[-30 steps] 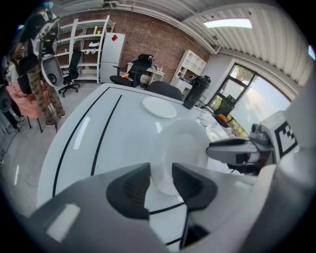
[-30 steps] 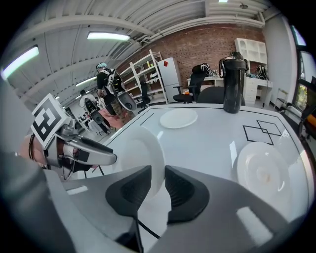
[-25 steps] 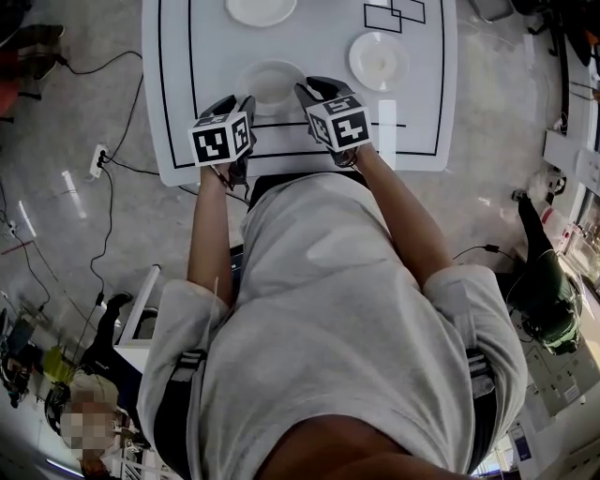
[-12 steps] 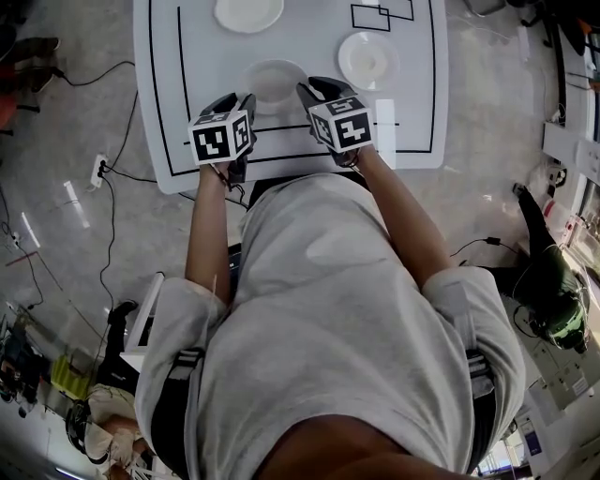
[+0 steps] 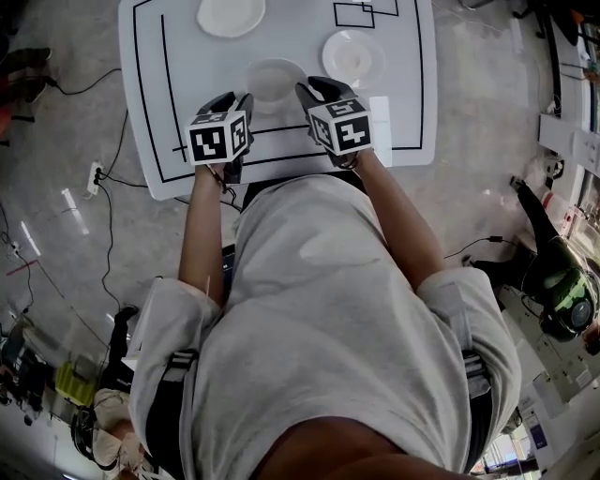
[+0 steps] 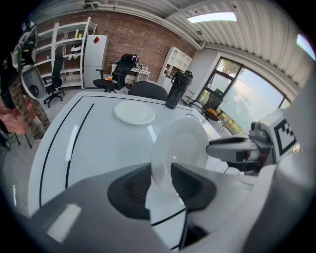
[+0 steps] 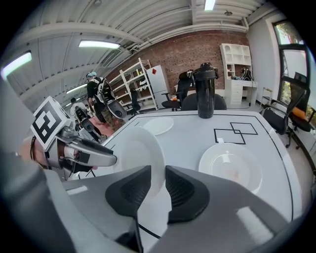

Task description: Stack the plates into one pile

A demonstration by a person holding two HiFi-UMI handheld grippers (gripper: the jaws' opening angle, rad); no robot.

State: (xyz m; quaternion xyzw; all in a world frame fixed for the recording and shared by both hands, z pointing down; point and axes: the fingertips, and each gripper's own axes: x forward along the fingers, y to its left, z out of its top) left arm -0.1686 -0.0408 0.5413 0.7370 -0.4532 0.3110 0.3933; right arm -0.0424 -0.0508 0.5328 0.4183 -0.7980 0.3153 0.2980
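Item: plate (image 5: 275, 80), held by my left gripper (image 5: 236, 101), jaws closing on its rim, and my right gripper (image 5: 314, 92), clamped opposite. Step: transfer. Next: probably lower it squarely onto the far plate (image 5: 353, 56).

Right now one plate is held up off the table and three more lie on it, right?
No: two lie on the table, not three, the far left plate and the right plate; head view shows it. The held plate is up.

Left tool (image 5: 240, 99) (jaws closing), right tool (image 5: 308, 92) clamp plate (image 5: 275, 75).
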